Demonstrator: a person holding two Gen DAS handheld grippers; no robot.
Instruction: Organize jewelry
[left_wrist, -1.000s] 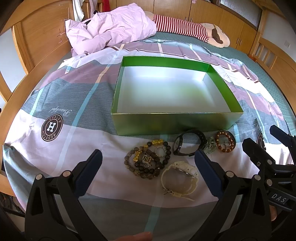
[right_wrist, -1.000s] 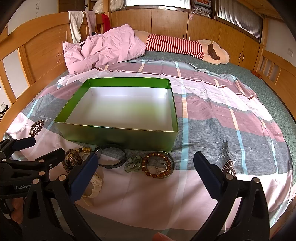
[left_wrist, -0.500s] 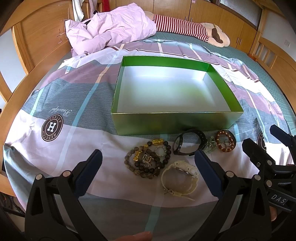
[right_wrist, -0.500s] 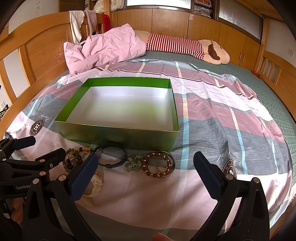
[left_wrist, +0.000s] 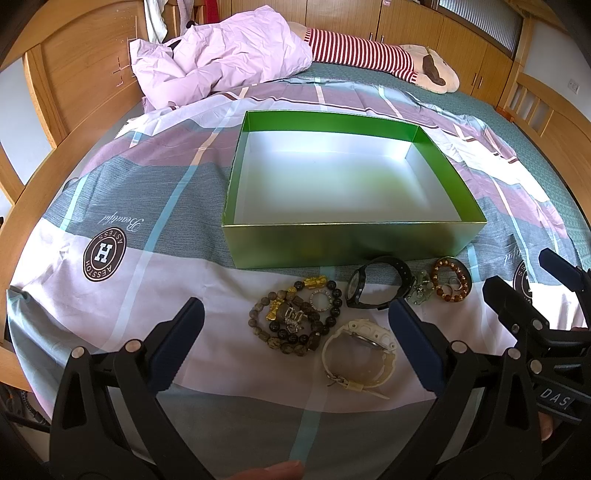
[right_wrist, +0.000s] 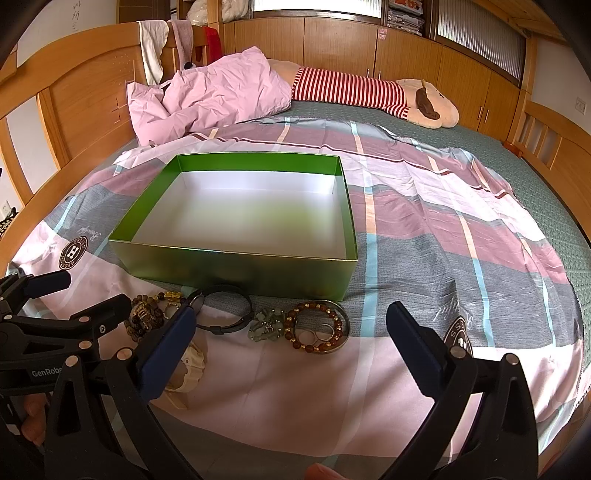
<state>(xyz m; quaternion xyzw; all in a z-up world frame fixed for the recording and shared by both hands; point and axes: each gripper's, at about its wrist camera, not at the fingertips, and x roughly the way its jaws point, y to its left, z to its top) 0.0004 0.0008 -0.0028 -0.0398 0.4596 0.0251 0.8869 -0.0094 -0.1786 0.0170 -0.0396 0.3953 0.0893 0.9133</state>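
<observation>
Nearest camera, left gripper (left_wrist: 295, 332) and right gripper (right_wrist: 291, 339) both hover above bedspread (left_wrist: 155, 206), fingers wide apart, nothing held. Just beyond, at 12 o'clock: white watch (left_wrist: 356, 356), bead bracelets (left_wrist: 295, 317), black watch (left_wrist: 376, 282), amber bracelet (right_wrist: 319, 326) in row. Farther at 12: green box (left_wrist: 343, 242), open-topped. Farthest: pink quilt (right_wrist: 214, 96), striped plush toy (right_wrist: 373, 92).

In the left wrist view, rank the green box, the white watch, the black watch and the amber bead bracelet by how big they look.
1. green box, by far the largest.
2. white watch and black watch: close in apparent size, and the white one lies nearer the camera, so no ranking between them.
3. amber bead bracelet, smallest.
</observation>
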